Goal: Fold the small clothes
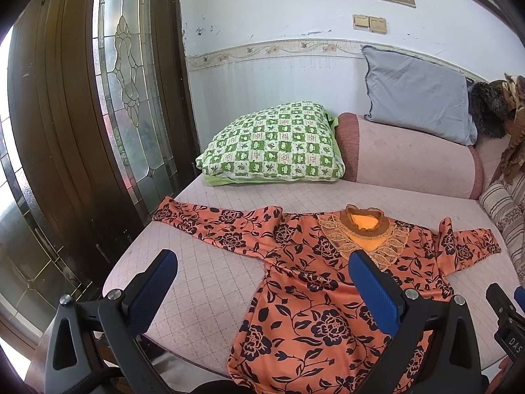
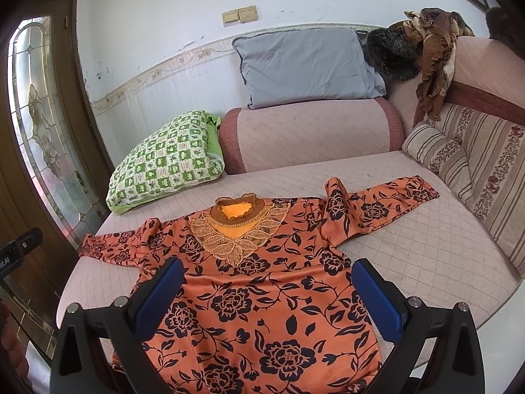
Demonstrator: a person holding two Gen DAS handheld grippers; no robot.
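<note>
An orange blouse with black flowers (image 1: 315, 298) lies flat, face up, on the pink quilted sofa seat (image 1: 203, 282), both sleeves spread out. Its lace collar (image 1: 364, 229) points to the back. My left gripper (image 1: 262, 262) is open and empty, hovering above the blouse's lower left part. In the right wrist view the blouse (image 2: 262, 295) fills the middle and my right gripper (image 2: 265, 269) is open and empty above its lower body. The right sleeve (image 2: 380, 207) has a small raised fold at the shoulder.
A green checked pillow (image 1: 275, 144) lies at the seat's back left. A grey cushion (image 2: 308, 65) sits on the sofa arm. Striped cushions (image 2: 475, 164) line the right side, with brown cloth (image 2: 433, 52) over the backrest. A dark wooden door with glass (image 1: 82, 115) stands left.
</note>
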